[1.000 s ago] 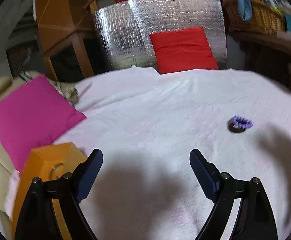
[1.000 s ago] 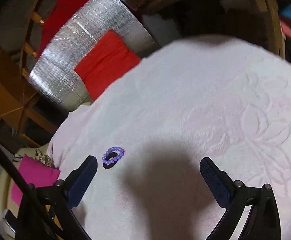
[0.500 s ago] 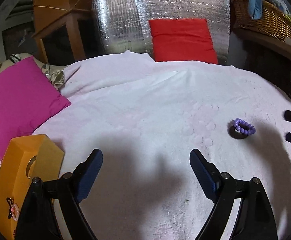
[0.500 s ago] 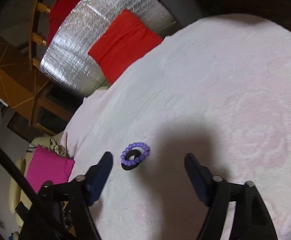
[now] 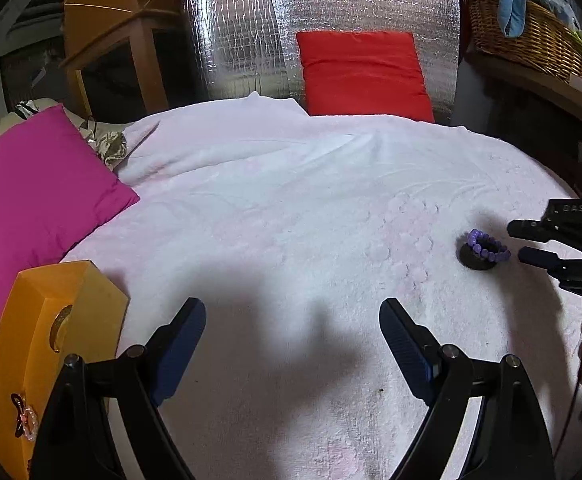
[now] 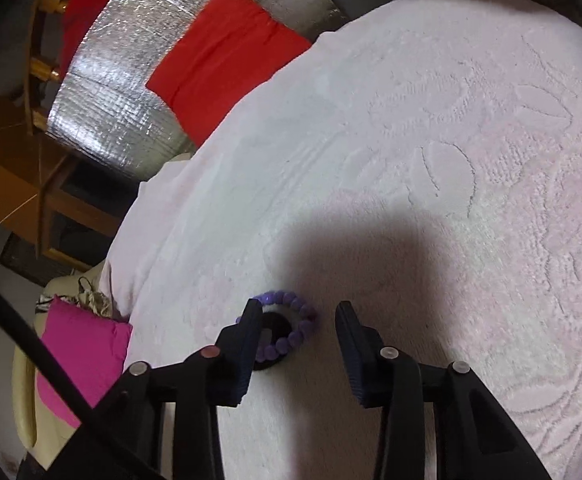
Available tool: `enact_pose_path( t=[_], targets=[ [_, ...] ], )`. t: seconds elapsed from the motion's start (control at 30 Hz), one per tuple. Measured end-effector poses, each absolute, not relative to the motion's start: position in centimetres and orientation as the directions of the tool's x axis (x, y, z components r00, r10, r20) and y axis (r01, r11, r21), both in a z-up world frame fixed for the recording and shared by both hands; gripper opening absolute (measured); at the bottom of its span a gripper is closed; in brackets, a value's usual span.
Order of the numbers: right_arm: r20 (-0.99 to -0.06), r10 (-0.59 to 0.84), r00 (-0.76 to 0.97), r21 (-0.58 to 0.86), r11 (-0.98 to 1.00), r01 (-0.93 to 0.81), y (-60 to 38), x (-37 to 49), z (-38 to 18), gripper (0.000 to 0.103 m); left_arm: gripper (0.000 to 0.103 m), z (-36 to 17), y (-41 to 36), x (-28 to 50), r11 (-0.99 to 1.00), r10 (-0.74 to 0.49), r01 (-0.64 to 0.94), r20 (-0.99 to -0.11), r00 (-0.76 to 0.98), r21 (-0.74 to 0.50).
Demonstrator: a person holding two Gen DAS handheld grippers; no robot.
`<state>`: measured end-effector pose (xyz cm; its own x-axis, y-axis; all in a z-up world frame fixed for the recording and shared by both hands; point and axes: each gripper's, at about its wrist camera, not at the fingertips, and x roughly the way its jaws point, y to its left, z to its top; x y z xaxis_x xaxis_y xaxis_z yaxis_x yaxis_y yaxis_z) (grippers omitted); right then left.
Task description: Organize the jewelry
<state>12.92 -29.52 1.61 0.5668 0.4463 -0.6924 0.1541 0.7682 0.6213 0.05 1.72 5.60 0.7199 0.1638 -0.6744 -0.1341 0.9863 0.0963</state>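
Note:
A purple bead bracelet (image 6: 307, 322) lies on a small black round piece (image 6: 273, 326) on the pale pink blanket (image 6: 411, 140). My right gripper (image 6: 297, 316) is low over it and its jaws are closing. The left finger covers the bracelet's left side, and the right finger stands clear of the beads. In the left wrist view the bracelet (image 5: 487, 246) sits just in front of the right gripper (image 5: 517, 240) at the right edge. My left gripper (image 5: 291, 312) is open over bare blanket, holding nothing. An orange box (image 5: 51, 332) stands beside its left finger.
A magenta cushion (image 5: 39, 196) lies at the left. A red cushion (image 5: 365, 72) leans on a silver foil panel (image 5: 243, 28) at the back. A wicker basket (image 5: 531, 36) sits on a shelf at the back right. Wooden furniture (image 5: 111, 12) stands at the back left.
My right gripper has come down to the bracelet and its jaws have narrowed around it. It now shows at the right edge of the left wrist view. The bracelet has not moved.

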Motion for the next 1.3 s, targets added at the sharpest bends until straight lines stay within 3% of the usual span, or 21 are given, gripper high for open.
enact_pose_path(
  t=[0.23, 0.37, 0.6, 0.9, 1.03, 1.07, 1.13, 1.17, 1.23, 1.3],
  targets=[
    [-0.722, 0.407, 0.56, 0.569, 0.81, 0.144, -27.8, 13.7, 1.6, 0.035, 0.089, 5.5, 1.7, 0.1, 0.986, 0.166, -0.128, -0.677, 0.717, 0.106],
    [-0.754, 0.345, 0.559, 0.492, 0.86, 0.133, -26.6, 13.9, 1.5, 0.021, 0.089, 5.5, 1.8, 0.0, 0.986, 0.166, -0.129, -0.676, 0.718, 0.105],
    [-0.78, 0.274, 0.563, 0.384, 0.92, 0.084, -25.8, 13.6, 2.1, 0.011, 0.089, 5.7, 2.3, -0.1, 0.986, 0.166, -0.139, -0.677, 0.717, 0.095],
    [-0.812, 0.239, 0.532, 0.345, 0.932, 0.107, -28.4, 11.8, 2.7, 0.011, 0.089, 5.7, 2.6, 0.3, 0.984, 0.167, -0.158, -0.682, 0.712, 0.076],
    [-0.826, 0.279, 0.49, 0.392, 0.909, 0.143, -30.6, 11.0, 2.9, 0.011, 0.089, 5.7, 2.0, 0.4, 0.987, 0.153, -0.147, -0.683, 0.714, 0.067],
    [-0.825, 0.29, 0.486, 0.409, 0.899, 0.159, -31.1, 10.7, 3.0, 0.015, 0.089, 5.6, 1.7, 0.5, 0.988, 0.148, -0.141, -0.685, 0.714, 0.067],
    [-0.809, 0.335, 0.482, 0.461, 0.872, 0.166, -31.9, 10.3, 2.9, 0.043, 0.089, 5.5, 1.1, 0.7, 0.989, 0.141, -0.126, -0.685, 0.715, 0.072],
    [-0.799, 0.358, 0.483, 0.486, 0.858, 0.167, -32.3, 10.2, 2.9, 0.068, 0.089, 5.4, 0.7, 0.9, 0.99, 0.141, -0.117, -0.683, 0.717, 0.082],
    [-0.779, 0.352, 0.519, 0.497, 0.852, 0.168, -32.8, 9.8, 3.3, 0.072, 0.089, 5.2, -0.1, 1.3, 0.991, 0.134, -0.099, -0.681, 0.72, 0.091],
    [-0.772, 0.322, 0.548, 0.475, 0.865, 0.161, -33.2, 9.4, 3.8, 0.057, 0.089, 5.1, -0.7, 1.6, 0.992, 0.124, -0.082, -0.676, 0.727, 0.093]
  ],
)
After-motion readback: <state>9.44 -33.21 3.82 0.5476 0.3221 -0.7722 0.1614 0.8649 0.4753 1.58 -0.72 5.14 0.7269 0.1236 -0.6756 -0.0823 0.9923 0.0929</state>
